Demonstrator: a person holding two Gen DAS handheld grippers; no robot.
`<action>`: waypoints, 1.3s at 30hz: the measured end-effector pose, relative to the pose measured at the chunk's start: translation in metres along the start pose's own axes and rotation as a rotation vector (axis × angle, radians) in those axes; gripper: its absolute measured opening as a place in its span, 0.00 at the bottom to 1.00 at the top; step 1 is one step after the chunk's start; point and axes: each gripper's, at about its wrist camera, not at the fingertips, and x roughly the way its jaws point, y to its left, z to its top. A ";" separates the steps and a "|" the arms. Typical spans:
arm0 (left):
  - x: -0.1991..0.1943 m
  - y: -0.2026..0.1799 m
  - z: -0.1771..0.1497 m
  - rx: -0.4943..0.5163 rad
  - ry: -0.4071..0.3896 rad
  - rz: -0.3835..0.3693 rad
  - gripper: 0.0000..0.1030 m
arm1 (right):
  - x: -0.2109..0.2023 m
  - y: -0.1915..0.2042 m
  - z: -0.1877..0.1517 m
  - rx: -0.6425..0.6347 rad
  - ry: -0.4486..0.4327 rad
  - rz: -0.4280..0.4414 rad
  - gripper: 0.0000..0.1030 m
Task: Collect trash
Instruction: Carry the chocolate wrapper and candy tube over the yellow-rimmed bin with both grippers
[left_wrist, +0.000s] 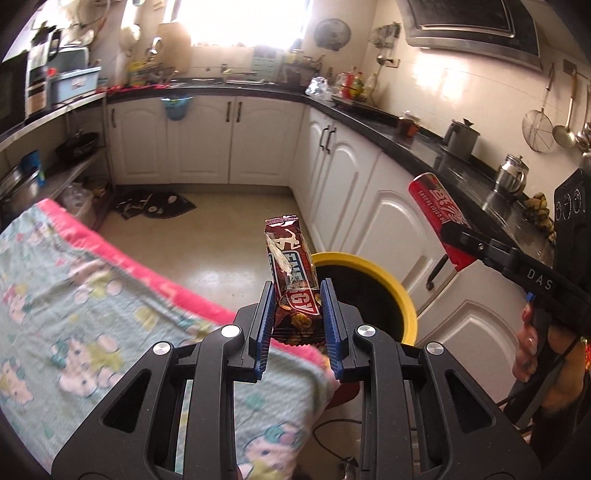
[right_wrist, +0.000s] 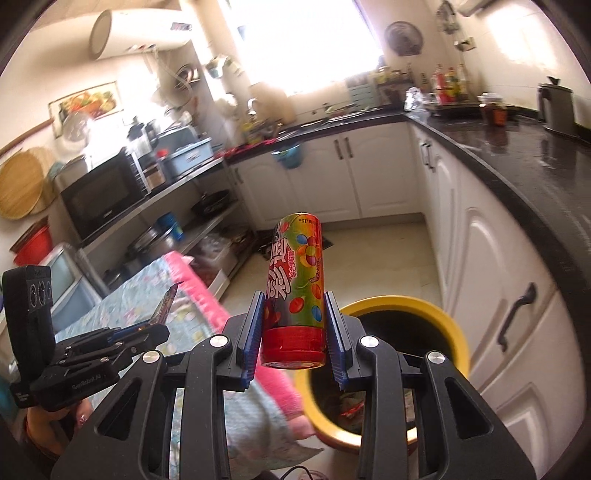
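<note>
Trash bin (right_wrist: 439, 314), gripper-hidden near rim

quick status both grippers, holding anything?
Left gripper: closed on the energy bar wrapper.
Right gripper: closed on the candy tube, above the yellow bin.

A lived-in home kitchen, lit by a bright window.

White cabinet doors (left_wrist: 207, 140) with dark handles ran under an L-shaped black countertop (right_wrist: 517, 155). A sink faucet (right_wrist: 252, 105) stood below the window (right_wrist: 295, 40). A range hood (left_wrist: 469, 29) hung over the counter, with a strainer (left_wrist: 537, 127) and ladle (left_wrist: 565, 129) on the tiled wall. A microwave (right_wrist: 101, 195) sat on a steel shelf, beside a metal kettle (right_wrist: 557, 105), sauce bottles (right_wrist: 448, 86) and a yellow-rimmed trash bin (right_wrist: 424, 306) on the floor.
</note>
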 end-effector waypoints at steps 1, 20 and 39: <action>0.004 -0.004 0.002 0.007 0.002 -0.007 0.18 | -0.003 -0.006 0.001 0.007 -0.008 -0.015 0.29; 0.047 -0.040 0.020 0.043 0.014 -0.072 0.18 | -0.020 -0.043 -0.011 0.045 -0.034 -0.155 0.29; 0.115 -0.038 0.019 0.026 0.115 -0.061 0.18 | 0.033 -0.057 -0.043 0.042 0.102 -0.197 0.30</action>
